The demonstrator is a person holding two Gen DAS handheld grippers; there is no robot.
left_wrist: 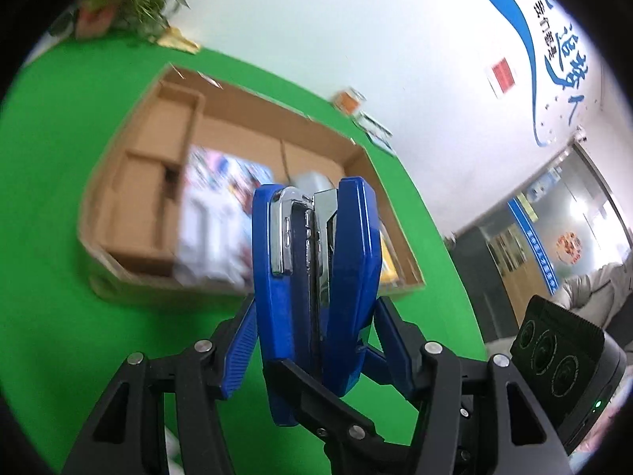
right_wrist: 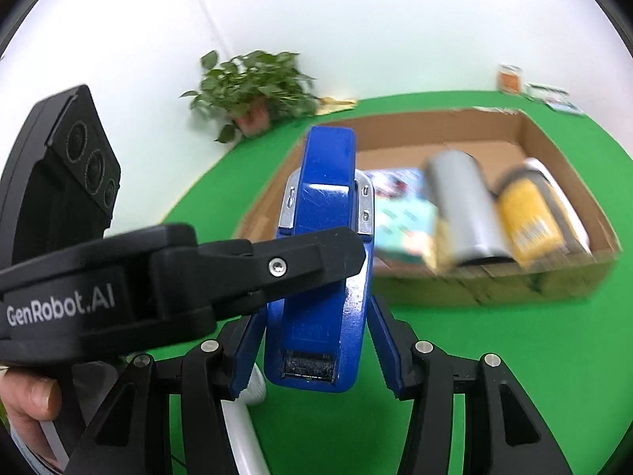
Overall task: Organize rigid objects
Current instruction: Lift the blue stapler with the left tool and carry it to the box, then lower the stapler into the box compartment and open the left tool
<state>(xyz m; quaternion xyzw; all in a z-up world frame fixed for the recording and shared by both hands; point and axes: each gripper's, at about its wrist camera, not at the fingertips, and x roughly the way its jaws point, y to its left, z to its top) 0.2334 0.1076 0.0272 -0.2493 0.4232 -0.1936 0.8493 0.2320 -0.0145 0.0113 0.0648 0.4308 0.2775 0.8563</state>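
The blue plastic stapler with chrome metal parts (left_wrist: 312, 277) hangs above the green table (left_wrist: 59, 257), pinched between both the left gripper's (left_wrist: 312, 340) and the right gripper's (right_wrist: 312, 340) jaws, in front of the brown cardboard box (right_wrist: 554, 158) of blurred items.

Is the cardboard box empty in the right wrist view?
No: the cardboard box already holds a grey cylinder, a yellow-labelled container and a printed packet.

Cardboard box (right_wrist: 554, 146) back half free; cylinders (right_wrist: 467, 213) crowd front right.
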